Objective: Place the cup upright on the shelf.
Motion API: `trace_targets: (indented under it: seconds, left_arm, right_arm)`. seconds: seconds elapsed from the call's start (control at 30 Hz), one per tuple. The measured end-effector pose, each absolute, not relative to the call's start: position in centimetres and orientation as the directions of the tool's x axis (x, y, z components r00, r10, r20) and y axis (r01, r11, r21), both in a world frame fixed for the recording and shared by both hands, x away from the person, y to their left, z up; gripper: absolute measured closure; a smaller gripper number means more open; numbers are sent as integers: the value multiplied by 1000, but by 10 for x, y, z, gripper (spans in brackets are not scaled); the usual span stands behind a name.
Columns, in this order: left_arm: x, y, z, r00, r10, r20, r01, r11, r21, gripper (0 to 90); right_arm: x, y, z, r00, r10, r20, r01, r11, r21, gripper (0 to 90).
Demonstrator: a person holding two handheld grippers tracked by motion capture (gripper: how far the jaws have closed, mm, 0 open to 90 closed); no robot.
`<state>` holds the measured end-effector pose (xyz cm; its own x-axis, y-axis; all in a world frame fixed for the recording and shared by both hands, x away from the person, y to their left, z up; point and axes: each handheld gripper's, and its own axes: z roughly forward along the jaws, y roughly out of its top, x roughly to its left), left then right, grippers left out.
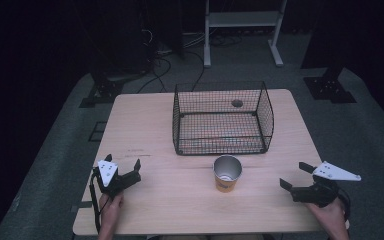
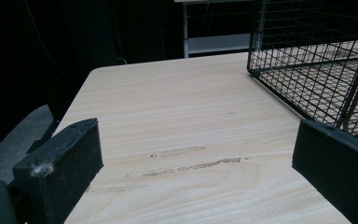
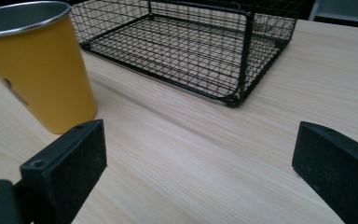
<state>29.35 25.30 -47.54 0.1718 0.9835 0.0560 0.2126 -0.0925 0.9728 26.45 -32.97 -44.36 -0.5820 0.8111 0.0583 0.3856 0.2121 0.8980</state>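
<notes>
A yellow cup [image 1: 227, 173] with a metal rim and inside stands upright on the wooden table [image 1: 150, 125], just in front of a black wire basket [image 1: 222, 118]. The right gripper view has the cup [image 3: 37, 65] at its upper left and the basket [image 3: 191, 42] beyond it. My left gripper [image 1: 123, 162] rests open near the table's front left, its jaws wide apart over bare wood [image 2: 196, 154]. Open too, my right gripper [image 1: 293, 175] sits at the front right, pointing toward the cup with nothing between its jaws.
The basket [image 2: 321, 60] is empty and stands at the middle back of the table. A round hole [image 1: 237, 103] in the tabletop lies behind it. Dark floor, cables and a white metal frame [image 1: 242, 22] lie beyond the far edge.
</notes>
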Motion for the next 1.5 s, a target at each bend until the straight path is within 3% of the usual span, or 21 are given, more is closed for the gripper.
trace_targets:
  seconds: [1.5]
  left_arm:
    - [293, 253, -475, 177, 983, 54, 211, -91, 973, 8]
  right_arm:
    - [264, -257, -438, -749, 663, 6, 321, 355, 878, 24]
